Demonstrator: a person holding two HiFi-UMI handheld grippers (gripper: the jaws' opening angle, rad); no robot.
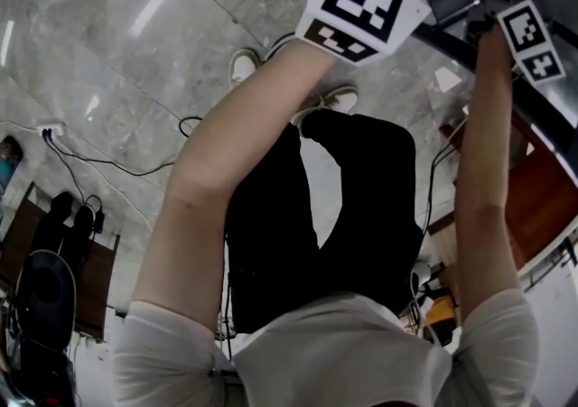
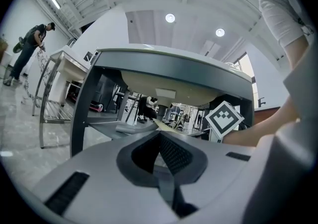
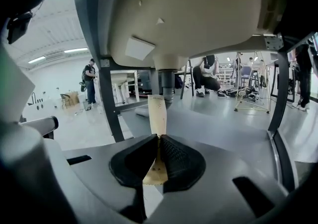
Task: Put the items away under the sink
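My right gripper [image 3: 159,137] is shut on a flat tan paper packet [image 3: 157,113] that stands up out of the pads. It points under the pale sink basin [image 3: 189,14], toward the drain pipe [image 3: 166,81] and the grey shelf [image 3: 208,118] below it. My left gripper [image 2: 159,134] is shut, and I see nothing between its pads. Past it are the basin's underside [image 2: 164,81], the shelf [image 2: 107,127] and the right gripper's marker cube [image 2: 224,118]. In the head view only the marker cubes show, the left [image 1: 361,4] and the right [image 1: 533,35], at the ends of outstretched arms.
Dark frame legs [image 3: 110,94] [image 2: 82,113] flank the space under the sink. A grey rolled thing [image 3: 141,112] lies on the shelf. People [image 3: 89,81] [image 3: 207,74] stand and crouch beyond, near a tripod [image 3: 248,89]. A metal table [image 2: 57,84] is at the left.
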